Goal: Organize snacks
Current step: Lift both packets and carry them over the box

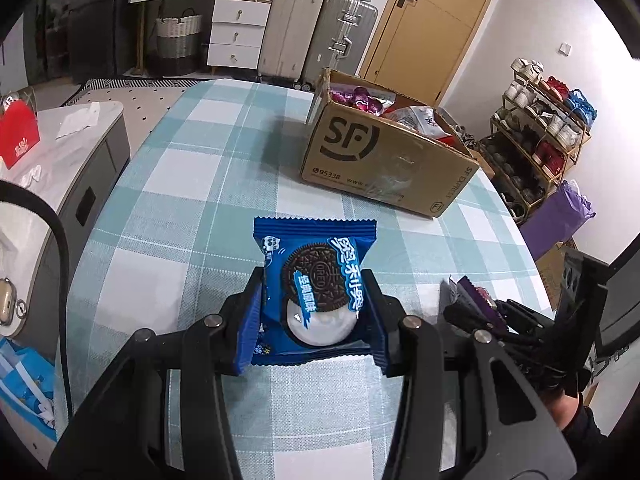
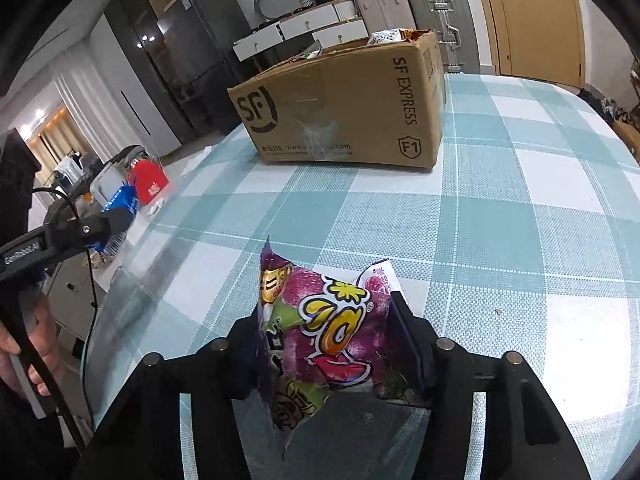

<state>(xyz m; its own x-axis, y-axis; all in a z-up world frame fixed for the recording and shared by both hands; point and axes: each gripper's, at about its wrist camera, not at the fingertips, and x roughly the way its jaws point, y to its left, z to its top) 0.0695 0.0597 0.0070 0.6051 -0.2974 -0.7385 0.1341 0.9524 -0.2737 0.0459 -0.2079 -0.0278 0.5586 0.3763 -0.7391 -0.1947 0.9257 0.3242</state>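
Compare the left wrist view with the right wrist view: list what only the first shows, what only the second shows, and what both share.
Only the left wrist view shows the blue Oreo packet clamped in the left gripper, the shoe rack by the wall, and down into the box at its pink and white packets.

Only the right wrist view shows the purple candy bag pinched in the right gripper and the dark fridge.

Both show the SF cardboard box on the checked tablecloth, the suitcases and the wooden door.

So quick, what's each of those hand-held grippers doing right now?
Left hand-held gripper: closed on a blue Oreo packet.
Right hand-held gripper: closed on a purple candy bag.
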